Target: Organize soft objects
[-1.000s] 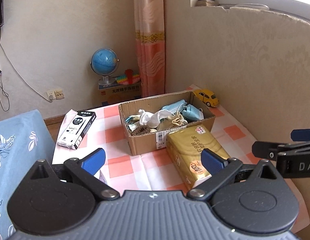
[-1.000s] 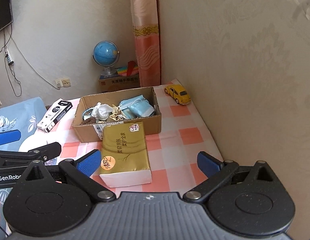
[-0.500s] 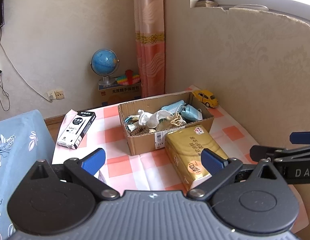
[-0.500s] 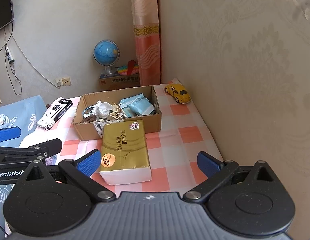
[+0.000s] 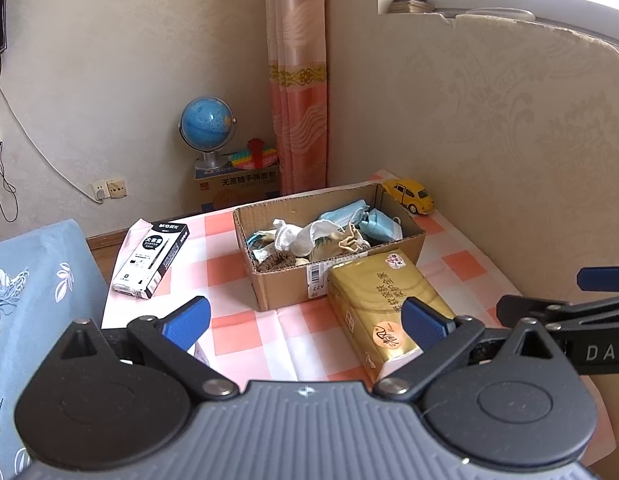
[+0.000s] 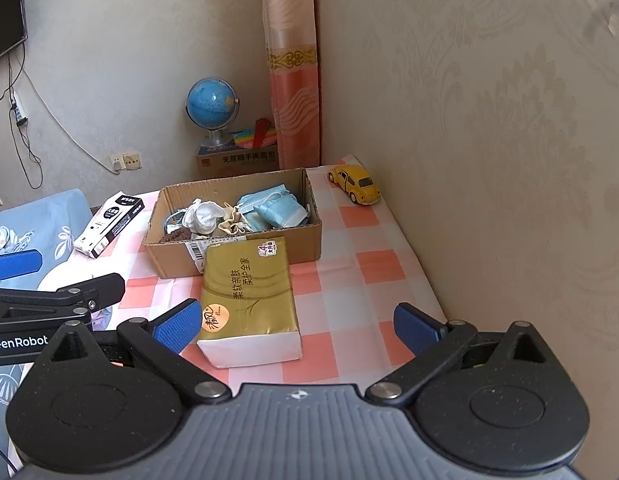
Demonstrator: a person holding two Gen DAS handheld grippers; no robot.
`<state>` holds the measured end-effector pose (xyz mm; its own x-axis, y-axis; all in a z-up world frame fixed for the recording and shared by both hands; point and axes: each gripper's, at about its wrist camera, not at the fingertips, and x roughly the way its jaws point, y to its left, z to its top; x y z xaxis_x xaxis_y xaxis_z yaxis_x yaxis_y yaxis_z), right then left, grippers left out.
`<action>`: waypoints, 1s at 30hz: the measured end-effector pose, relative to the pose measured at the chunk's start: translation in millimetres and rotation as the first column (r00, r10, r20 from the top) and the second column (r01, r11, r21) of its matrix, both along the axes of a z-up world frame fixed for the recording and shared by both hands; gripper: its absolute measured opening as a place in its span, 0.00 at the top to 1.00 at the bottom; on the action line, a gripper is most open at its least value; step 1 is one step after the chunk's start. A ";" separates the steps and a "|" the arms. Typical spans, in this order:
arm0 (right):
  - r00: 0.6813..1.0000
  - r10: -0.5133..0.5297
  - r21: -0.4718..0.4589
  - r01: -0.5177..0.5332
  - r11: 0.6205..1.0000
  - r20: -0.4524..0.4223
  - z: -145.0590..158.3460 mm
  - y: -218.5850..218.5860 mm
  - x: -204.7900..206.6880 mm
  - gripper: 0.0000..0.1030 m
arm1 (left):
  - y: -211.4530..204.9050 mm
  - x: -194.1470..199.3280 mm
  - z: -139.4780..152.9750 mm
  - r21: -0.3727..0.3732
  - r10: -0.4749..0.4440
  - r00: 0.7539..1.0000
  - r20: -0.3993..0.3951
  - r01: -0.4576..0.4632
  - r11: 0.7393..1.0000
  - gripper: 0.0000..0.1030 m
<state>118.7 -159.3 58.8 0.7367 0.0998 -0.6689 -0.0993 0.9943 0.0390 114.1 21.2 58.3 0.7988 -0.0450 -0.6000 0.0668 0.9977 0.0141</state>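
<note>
Grippers both gape wide in my feeds, left gripper (image 5: 305, 322) and right gripper (image 6: 297, 322) above the gold tissue pack (image 6: 249, 296) beside the cardboard box (image 6: 233, 216)

a table (image 6: 365, 272) covered by a pink-and-white checked cloth is carrying four items. a cardboard box (image 6: 245, 248) is sitting near the middle, its front wall facing the cameras. a gold tissue pack (image 6: 247, 296) is lying flat just in front of the box, its far end touching that wall. a black pen box (image 5: 151, 258) is lying at the left edge. a yellow toy car (image 6: 355, 189) is standing at the far right corner, beside the wall.
</note>
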 end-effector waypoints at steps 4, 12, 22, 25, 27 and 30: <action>1.000 -0.001 0.002 0.001 1.000 -0.003 -0.4 -0.4 0.5 0.00 | 0.1 0.4 -0.1 0.001 0.000 1.000 0.000 0.000 1.000 0.02; 1.000 -0.001 0.003 0.001 1.000 -0.004 -0.8 -1.2 1.3 0.00 | 0.1 0.7 0.0 0.000 -0.001 1.000 0.000 0.001 1.000 0.02; 1.000 -0.002 0.003 0.002 1.000 -0.004 -1.5 -2.3 1.3 0.00 | -0.1 1.1 0.0 0.000 0.000 1.000 -0.001 0.000 1.000 0.02; 1.000 -0.002 0.003 0.002 1.000 -0.003 -1.6 -3.0 1.1 0.00 | -0.1 1.1 0.2 0.000 0.000 1.000 0.000 0.000 1.000 0.02; 1.000 -0.002 0.002 0.002 1.000 -0.004 -1.5 -2.6 1.0 0.00 | 0.0 1.0 0.2 0.000 -0.001 1.000 -0.001 0.001 1.000 0.02; 1.000 -0.003 0.003 0.003 1.000 -0.004 -1.4 -2.5 1.0 0.00 | 0.0 1.2 0.2 0.001 0.000 1.000 -0.001 0.000 1.000 0.02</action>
<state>119.7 -161.8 57.3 0.7344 0.0992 -0.6714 -0.0958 0.9945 0.0421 115.3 21.2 58.5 0.7981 -0.0447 -0.6009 0.0669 0.9976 0.0146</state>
